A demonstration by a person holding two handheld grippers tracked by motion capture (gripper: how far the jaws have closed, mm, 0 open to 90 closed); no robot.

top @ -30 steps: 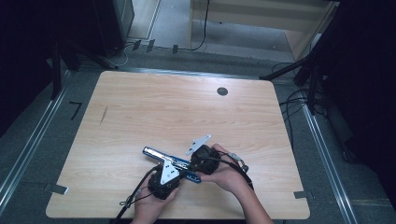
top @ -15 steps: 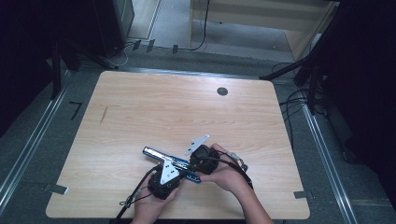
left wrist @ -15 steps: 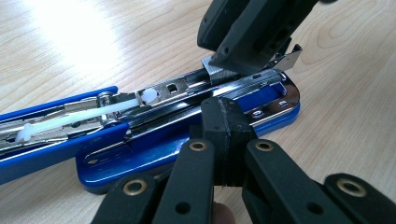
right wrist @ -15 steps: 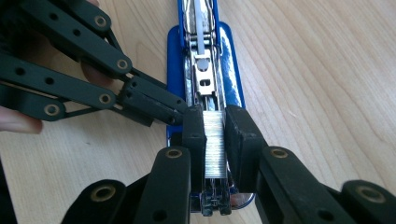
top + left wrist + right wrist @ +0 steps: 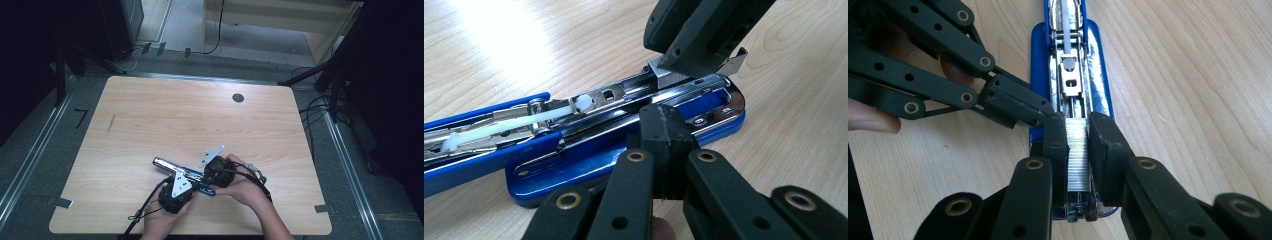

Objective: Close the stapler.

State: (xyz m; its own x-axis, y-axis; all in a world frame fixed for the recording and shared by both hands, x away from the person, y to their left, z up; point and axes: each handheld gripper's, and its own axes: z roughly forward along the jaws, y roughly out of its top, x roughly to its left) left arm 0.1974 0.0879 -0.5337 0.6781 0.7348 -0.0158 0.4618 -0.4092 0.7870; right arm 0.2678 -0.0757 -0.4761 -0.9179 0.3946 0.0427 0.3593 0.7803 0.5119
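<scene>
A blue stapler (image 5: 172, 167) lies swung open on the wooden table (image 5: 200, 120), near its front edge. Its metal magazine channel (image 5: 1068, 65) faces up above the blue base (image 5: 574, 160). My right gripper (image 5: 1078, 135) is shut on a silver staple strip (image 5: 1077, 155) and holds it over the front end of the channel. From the left gripper view, the strip (image 5: 665, 75) sits low in that gripper's black jaws. My left gripper (image 5: 663, 125) is shut with nothing between its jaws, and its tips rest against the side of the stapler's front end. Both hands hold still at the stapler (image 5: 200, 182).
A round dark grommet hole (image 5: 238, 98) sits near the table's far edge, and a dark streak (image 5: 111, 122) marks the wood at the left. Cables (image 5: 320, 107) lie on the floor to the right. Metal rails (image 5: 30, 160) run along both sides of the table.
</scene>
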